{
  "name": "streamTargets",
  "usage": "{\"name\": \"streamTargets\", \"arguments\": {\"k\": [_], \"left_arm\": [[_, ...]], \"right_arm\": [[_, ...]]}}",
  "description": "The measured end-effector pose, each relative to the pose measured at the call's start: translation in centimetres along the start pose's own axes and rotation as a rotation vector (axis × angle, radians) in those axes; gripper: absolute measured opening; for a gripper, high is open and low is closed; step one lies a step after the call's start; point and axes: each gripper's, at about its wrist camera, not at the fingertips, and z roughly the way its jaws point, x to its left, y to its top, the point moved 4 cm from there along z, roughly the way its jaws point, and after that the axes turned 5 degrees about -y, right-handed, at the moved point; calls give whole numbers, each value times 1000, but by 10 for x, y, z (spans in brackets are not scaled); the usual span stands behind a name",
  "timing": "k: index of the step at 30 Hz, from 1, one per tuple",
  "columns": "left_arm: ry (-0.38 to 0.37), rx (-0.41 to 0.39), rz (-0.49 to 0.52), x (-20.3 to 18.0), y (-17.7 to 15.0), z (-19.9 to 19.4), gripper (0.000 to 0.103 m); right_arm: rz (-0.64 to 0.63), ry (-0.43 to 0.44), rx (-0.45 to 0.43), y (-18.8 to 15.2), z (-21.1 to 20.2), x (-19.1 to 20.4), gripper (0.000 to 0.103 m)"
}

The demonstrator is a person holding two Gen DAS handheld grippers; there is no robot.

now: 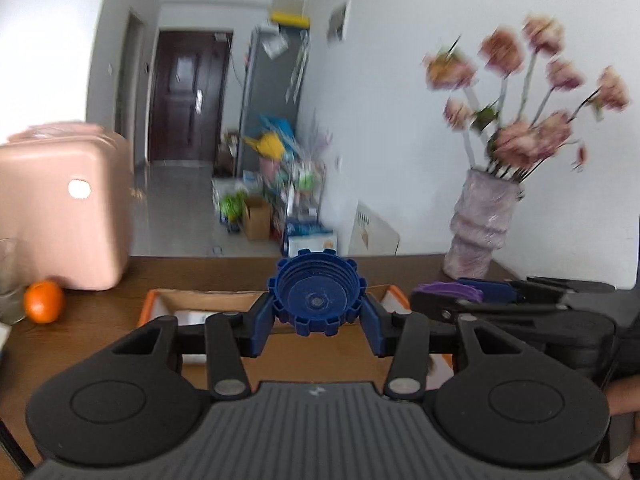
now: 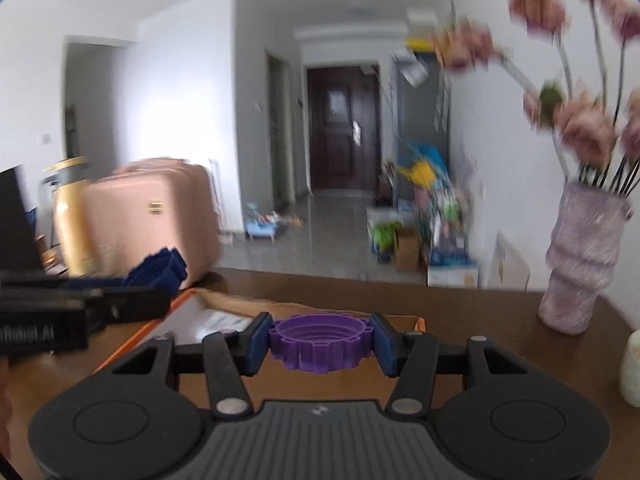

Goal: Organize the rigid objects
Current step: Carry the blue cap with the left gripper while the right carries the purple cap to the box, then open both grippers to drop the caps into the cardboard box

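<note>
My left gripper [image 1: 317,320] is shut on a dark blue ribbed cap [image 1: 316,294], tilted so its hollow inside faces the camera, held above an open cardboard box [image 1: 168,300] with orange edges. My right gripper [image 2: 320,344] is shut on a purple ribbed ring cap [image 2: 320,342], held level over the same box [image 2: 208,312]. The right gripper with the purple cap [image 1: 448,290] shows at the right of the left wrist view. The left gripper with the blue cap [image 2: 160,268] shows at the left of the right wrist view.
The box lies on a brown wooden table [image 1: 80,344]. A pink case [image 1: 60,208], an orange [image 1: 44,301] and a glass [image 1: 10,280] stand at left. A vase of pink flowers [image 1: 480,224] stands at right. A gold bottle [image 2: 72,216] and a white cup [image 2: 632,368] show too.
</note>
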Motion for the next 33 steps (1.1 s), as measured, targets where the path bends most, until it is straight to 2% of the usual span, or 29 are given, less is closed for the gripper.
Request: {"name": "streamTargets", "arguments": {"k": [3, 4, 6, 9, 13, 15, 17, 19, 24, 27, 30, 33], "left_arm": [[63, 123, 29, 14, 6, 70, 47], [87, 171, 2, 22, 4, 93, 47], [84, 245, -19, 32, -3, 124, 47], [79, 325, -26, 44, -17, 159, 47], [81, 374, -66, 60, -30, 178, 49], [84, 382, -57, 63, -32, 177, 51], [67, 372, -43, 61, -31, 172, 62], [70, 355, -28, 57, -26, 163, 68], [93, 327, -12, 52, -8, 134, 71], [118, 289, -15, 56, 3, 104, 74], [179, 254, -18, 60, 14, 72, 74], [231, 186, -48, 66, 25, 29, 77]], "right_arm": [[44, -19, 105, 9, 60, -12, 52], [75, -20, 141, 8, 78, -17, 52], [126, -21, 204, 5, 108, -24, 52], [83, -51, 245, -5, 134, -20, 52], [22, -82, 277, -15, 147, -9, 52], [-6, -105, 274, -14, 148, -4, 57], [-17, -107, 272, -9, 149, -1, 62], [-14, -110, 272, -6, 145, 0, 62], [6, -105, 263, 9, 120, -7, 62], [28, -98, 237, 16, 90, -11, 63], [36, -94, 220, 17, 60, -12, 64], [39, -102, 205, 16, 25, -14, 66]]}}
